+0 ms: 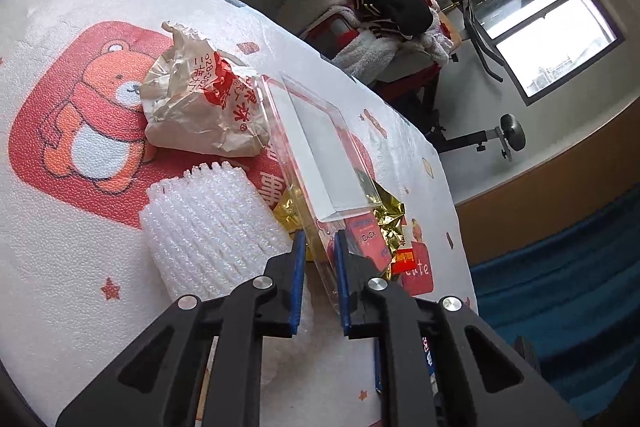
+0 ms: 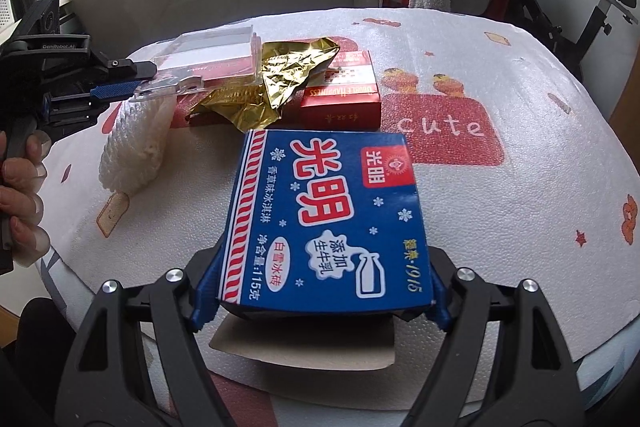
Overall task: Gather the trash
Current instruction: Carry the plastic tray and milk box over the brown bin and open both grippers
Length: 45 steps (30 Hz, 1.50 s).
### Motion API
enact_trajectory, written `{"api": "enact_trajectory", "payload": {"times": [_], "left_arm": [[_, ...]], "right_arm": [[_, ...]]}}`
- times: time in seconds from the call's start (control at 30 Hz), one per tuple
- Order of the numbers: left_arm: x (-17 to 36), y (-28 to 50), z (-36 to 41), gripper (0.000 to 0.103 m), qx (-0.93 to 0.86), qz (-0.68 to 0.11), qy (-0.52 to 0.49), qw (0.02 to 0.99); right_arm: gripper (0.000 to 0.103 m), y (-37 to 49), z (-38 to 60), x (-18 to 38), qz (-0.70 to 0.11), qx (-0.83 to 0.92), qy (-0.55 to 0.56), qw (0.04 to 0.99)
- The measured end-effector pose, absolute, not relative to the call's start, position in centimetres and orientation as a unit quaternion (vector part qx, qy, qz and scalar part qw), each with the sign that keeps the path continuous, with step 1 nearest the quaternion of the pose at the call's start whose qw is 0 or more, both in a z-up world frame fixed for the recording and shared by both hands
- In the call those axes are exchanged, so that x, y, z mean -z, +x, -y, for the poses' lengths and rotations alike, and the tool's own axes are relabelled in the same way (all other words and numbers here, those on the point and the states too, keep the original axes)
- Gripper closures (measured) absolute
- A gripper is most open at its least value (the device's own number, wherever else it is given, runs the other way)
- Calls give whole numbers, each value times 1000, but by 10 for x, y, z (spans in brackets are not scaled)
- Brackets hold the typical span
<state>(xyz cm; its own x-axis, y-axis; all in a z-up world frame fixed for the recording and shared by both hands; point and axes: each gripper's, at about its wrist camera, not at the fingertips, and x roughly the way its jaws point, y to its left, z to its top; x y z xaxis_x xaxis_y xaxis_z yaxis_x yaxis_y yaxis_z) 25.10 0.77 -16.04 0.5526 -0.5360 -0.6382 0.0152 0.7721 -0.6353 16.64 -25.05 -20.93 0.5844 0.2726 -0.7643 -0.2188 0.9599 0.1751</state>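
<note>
- Trash lies spread over the desk (image 2: 520,155), whose padded white cover carries a bear print: a clear tray (image 1: 316,147), a blue carton (image 2: 324,219), gold foil (image 2: 288,75), a red box (image 2: 344,95), a foam net (image 1: 208,227) and a crumpled paper bag (image 1: 200,99).
- Clear tray: thin, stiff plastic, light and slick. It sits at the centre of the left wrist view, tilted up off the desk. The left hand-held gripper (image 1: 319,263) has its jaws drawn in on the tray's flat edge flange, and in the right wrist view at upper left a blue pad (image 2: 116,90) pinches that flange. The rim is the sensible hold; the walls would likely flex or crack under a hard squeeze.
- Blue carton: light cardboard, probably empty, so easy to crush. It fills the lower centre of the right wrist view. The right hand-held gripper (image 2: 320,301) holds it across its width with jaws wide, pressing both side walls. A gentle grip near the closed end should keep its shape.
- Gold foil: very light, crinkly, no firm edge; it lies between the tray and the red box, best pinched at a raised fold.
- Foam net: soft, springy, nearly weightless; it sits just beside the tray and can be taken anywhere.
- Paper bag: soft and crumpled, at left centre of the left wrist view, well suited to a pinch at its top twist.
</note>
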Motion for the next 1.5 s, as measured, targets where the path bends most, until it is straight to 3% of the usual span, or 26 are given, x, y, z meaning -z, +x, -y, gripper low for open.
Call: {"api": "enact_trajectory", "payload": {"times": [0.5, 1.03, 1.5], "left_arm": [[91, 176, -13, 100, 201, -383, -180, 883], [71, 81, -3, 100, 249, -390, -141, 875], [90, -13, 12, 100, 301, -414, -120, 851]], "right_arm": [[26, 140, 256, 167, -406, -135, 50, 902], [26, 82, 259, 126, -381, -139, 49, 913], [26, 37, 262, 110, -369, -141, 47, 917]]}}
